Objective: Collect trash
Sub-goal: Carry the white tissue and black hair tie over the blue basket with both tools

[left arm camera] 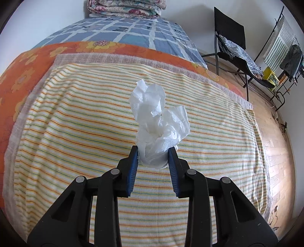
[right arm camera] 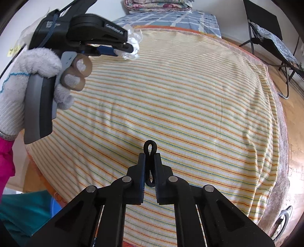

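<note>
a bed fills both views, its near half under a striped towel (left arm camera: 95,123) with thin orange, green and blue lines, laid over an orange flowered sheet (left arm camera: 24,66); beyond that a blue checked cover (left arm camera: 133,32) and one pile of folded quilts (left arm camera: 125,8) against the white wall. a wooden floor (left arm camera: 275,133) runs along the right.

one crumpled white tissue (left arm camera: 159,123) sits between the blue pads of the left gripper (left arm camera: 153,152), which press its lower end from both sides; the jaws stand partly closed with the wad filling the gap, and its upper lobes fan out above the tips. whether the tissue's underside touches the towel cannot be told from the left wrist view. in the right wrist view the same wad is mostly covered by the gripper's black nose, only ragged white edges showing.

one thin black looped band (right arm camera: 150,157), seemingly a hair tie, is pinched in the right gripper (right arm camera: 150,155), whose jaws are closed nearly flat on it; one loop pokes out past the tips, another curls out below between the pads. what it is made of is hard to make out.

a gloved left hand (right arm camera: 28,76) grips the left gripper's grey handle, a pink sleeve (right arm camera: 6,157) cut off at the frame edge. one black folding chair (left arm camera: 231,38) with cloth draped on it stands by the wall.
</note>
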A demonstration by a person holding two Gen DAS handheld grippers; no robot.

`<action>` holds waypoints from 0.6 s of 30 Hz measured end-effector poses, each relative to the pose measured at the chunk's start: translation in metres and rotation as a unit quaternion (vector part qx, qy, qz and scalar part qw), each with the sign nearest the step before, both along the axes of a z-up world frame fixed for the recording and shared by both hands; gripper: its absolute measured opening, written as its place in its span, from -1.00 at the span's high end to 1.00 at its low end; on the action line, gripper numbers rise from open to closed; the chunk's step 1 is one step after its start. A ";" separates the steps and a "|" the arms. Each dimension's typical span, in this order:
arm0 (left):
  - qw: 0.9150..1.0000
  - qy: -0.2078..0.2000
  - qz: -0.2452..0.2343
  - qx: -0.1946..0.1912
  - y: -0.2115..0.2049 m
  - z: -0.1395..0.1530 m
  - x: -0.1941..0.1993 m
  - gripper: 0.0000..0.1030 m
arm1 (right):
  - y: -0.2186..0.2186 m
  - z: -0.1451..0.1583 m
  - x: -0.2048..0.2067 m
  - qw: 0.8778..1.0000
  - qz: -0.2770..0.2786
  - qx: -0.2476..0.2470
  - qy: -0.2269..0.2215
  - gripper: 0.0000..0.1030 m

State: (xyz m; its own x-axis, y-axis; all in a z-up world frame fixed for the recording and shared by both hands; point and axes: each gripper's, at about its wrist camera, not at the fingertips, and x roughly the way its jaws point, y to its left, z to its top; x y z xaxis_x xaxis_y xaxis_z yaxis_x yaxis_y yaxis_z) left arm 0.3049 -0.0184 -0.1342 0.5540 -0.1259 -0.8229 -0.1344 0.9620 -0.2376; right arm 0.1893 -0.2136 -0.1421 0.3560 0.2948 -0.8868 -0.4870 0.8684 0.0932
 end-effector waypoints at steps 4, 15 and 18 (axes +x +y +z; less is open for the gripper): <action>1.000 -0.008 -0.002 0.001 0.003 0.014 -0.012 0.40 | -0.004 0.014 -0.001 1.000 -0.007 0.012 -0.015 0.87; 0.999 -0.042 -0.021 0.016 0.001 0.068 -0.076 0.40 | -0.007 0.068 -0.036 0.996 -0.018 0.059 -0.062 0.87; 0.998 -0.052 -0.027 0.010 0.003 0.082 -0.098 0.40 | -0.007 0.079 -0.047 0.995 -0.016 0.069 -0.074 0.87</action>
State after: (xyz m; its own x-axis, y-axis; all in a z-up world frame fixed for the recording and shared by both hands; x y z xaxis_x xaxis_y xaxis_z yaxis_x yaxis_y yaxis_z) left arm 0.2073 -0.0158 -0.0519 0.6290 -0.1423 -0.7643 -0.0578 0.9718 -0.2285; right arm 0.1424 -0.2204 -0.0634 0.4900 0.3975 -0.7758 -0.4770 0.8672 0.1430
